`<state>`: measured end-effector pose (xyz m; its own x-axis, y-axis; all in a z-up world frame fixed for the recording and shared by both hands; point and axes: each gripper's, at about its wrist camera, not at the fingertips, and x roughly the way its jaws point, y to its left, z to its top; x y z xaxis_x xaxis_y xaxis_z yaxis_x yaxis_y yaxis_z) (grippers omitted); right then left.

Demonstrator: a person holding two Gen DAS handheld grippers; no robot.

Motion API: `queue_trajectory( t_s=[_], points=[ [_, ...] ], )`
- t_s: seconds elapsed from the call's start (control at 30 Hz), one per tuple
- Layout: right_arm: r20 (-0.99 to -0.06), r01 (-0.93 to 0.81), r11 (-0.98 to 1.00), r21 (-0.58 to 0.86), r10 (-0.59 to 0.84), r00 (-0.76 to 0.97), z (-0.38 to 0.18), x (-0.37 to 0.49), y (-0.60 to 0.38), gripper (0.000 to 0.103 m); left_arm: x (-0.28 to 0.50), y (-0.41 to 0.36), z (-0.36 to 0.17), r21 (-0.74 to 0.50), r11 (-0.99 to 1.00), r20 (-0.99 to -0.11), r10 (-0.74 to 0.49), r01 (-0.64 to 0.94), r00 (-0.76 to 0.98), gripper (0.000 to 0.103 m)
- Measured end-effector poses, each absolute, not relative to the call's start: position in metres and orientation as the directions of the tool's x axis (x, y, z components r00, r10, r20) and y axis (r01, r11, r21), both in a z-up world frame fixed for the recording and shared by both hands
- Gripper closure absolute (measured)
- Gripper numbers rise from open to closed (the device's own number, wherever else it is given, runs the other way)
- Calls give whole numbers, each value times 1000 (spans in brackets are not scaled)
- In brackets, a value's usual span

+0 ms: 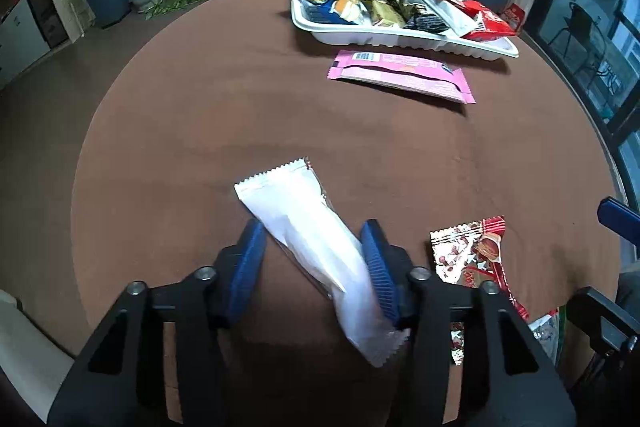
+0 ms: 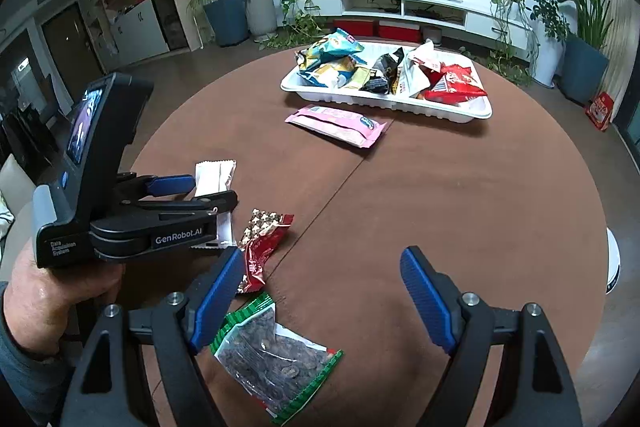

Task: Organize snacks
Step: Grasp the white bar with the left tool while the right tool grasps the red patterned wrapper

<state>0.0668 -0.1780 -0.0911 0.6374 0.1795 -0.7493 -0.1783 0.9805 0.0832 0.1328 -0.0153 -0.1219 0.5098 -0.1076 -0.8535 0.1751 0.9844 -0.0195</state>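
Snack, a soft white crinkly plastic pouch, light and slippery, which I pinch at mid-length with my left gripper; right gripper released.

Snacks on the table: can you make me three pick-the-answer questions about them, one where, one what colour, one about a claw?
1. Where is the pink packet? A on the table beside the white tray; B inside the tray; C in a claw.
2. What colour packet is between the fingers of the left claw? A green; B white; C pink.
3. The right claw is: A shut on a packet; B shut, empty; C open.
Answers: 1 A, it lies on the table; 2 B, the white packet sits between the pads; 3 C, its fingers stand wide apart.
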Motion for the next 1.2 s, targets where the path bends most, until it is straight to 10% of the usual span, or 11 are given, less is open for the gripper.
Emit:
queue_trajectory(
  t_s=[0.4, 1.07, 1.2],
  points=[
    [-779, -182, 982, 58, 158, 607, -97, 75, -169, 20, 130, -12, -121, -61, 969, -834, -182, 241, 521, 80],
    [-835, -211, 977, 24, 136, 533, -120, 102, -127, 20, 129, 5, -120, -89, 974, -803, -195, 209, 563, 82],
    [-864, -223, 974, 39, 145, 482, -133, 108, -121, 45, 127, 0, -120, -75, 972, -802, -192, 224, 566, 82]
  ],
)
